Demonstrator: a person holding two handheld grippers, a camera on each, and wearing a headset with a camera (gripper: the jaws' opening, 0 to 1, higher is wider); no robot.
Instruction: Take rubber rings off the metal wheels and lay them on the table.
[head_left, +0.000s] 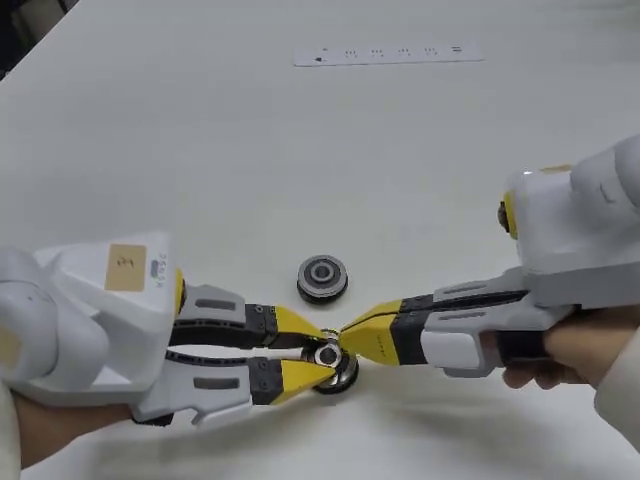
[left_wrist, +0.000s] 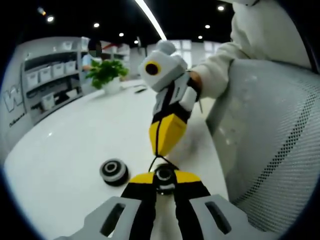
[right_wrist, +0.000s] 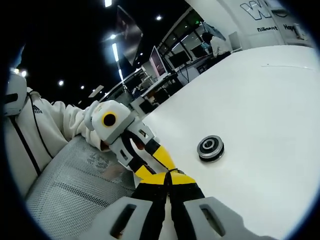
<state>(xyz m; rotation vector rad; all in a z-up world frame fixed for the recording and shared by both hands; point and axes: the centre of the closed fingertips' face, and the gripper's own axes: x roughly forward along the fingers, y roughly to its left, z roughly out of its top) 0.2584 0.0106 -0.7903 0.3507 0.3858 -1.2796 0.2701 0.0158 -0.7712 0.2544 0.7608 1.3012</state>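
Note:
My left gripper (head_left: 325, 357) is shut on a small metal wheel (head_left: 341, 373) low over the white table (head_left: 300, 160); in the left gripper view the wheel (left_wrist: 165, 177) sits between the yellow tips. My right gripper (head_left: 346, 336) comes in from the right, shut, its tips touching the top of that wheel. A thin black rubber ring (left_wrist: 156, 161) stretches from the wheel up into the right gripper's pinched tips (left_wrist: 159, 149). A second wheel (head_left: 322, 277) with its black ring on lies flat on the table just beyond, also seen as the wheel (right_wrist: 210, 147) in the right gripper view.
A white strip with small dark marks (head_left: 388, 55) lies far across the table. A grey mesh chair back (left_wrist: 270, 145) stands behind the grippers. A potted plant (left_wrist: 105, 73) and shelves (left_wrist: 47, 80) sit at the room's far side.

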